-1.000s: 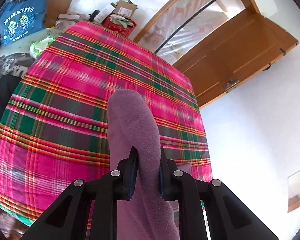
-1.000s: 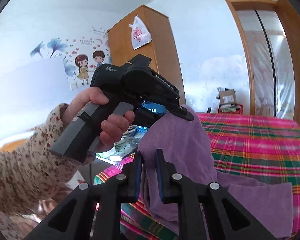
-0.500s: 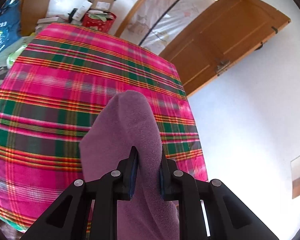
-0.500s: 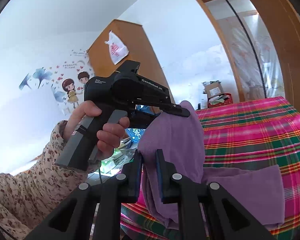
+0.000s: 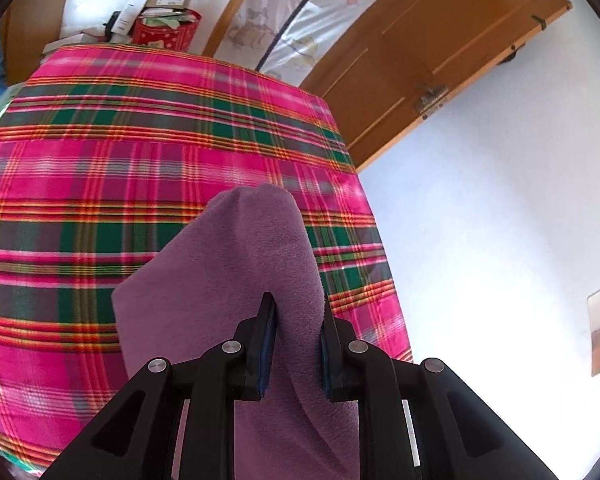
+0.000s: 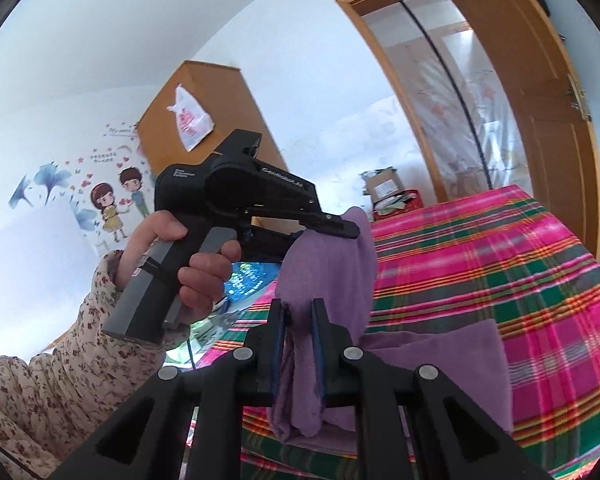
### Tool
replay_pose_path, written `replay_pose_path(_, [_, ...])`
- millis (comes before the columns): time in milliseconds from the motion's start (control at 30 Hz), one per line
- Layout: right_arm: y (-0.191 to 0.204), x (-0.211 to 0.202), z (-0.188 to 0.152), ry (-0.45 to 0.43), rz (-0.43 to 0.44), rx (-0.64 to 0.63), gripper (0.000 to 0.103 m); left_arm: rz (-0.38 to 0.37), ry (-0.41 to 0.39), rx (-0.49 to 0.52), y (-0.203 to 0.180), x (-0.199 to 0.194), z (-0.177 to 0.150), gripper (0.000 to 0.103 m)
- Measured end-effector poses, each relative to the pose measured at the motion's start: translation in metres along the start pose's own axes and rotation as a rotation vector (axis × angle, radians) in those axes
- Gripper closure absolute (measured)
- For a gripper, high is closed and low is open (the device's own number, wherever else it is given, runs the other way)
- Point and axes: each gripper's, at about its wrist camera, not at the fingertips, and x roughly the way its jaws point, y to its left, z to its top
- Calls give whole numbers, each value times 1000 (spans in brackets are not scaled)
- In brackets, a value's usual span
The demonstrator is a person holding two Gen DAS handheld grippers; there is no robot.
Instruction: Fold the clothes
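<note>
Soft purple fleece garment (image 5: 256, 264) hangs raised above the pink-green plaid bed cover (image 5: 100, 168). Left gripper (image 5: 296, 344) pinches one fold; right gripper (image 6: 300, 344) pinches another; lower part lies on the cover.

Left gripper (image 5: 294, 344) jaws clamped on purple garment (image 5: 252, 264), raised over plaid bedspread (image 5: 100, 168), wooden door (image 5: 432, 48) beyond

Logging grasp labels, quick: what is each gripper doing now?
Left gripper: shut on the purple fleece garment.
Right gripper: shut on the same garment.
</note>
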Motion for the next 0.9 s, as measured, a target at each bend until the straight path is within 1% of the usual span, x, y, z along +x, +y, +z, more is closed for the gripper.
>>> replay_pose_path(67, [-7, -3, 0, 2, -24, 7, 90, -1, 19, 6, -5, 10, 1, 84])
replay_pose_path(300, [-34, -14, -6, 8, -105, 49, 91, 28, 95, 40, -24, 49, 0, 84])
replay_pose_path(533, [-59, -21, -17, 28, -179, 102, 93, 61, 153, 61, -28, 87, 0, 83])
replay_pose_path(700, [-69, -26, -25, 41, -218, 119, 94, 72, 200, 66, -28, 115, 1, 83])
replay_pose_path(900, [-84, -32, -36, 62, -269, 157, 96, 89, 231, 81, -28, 134, -4, 83])
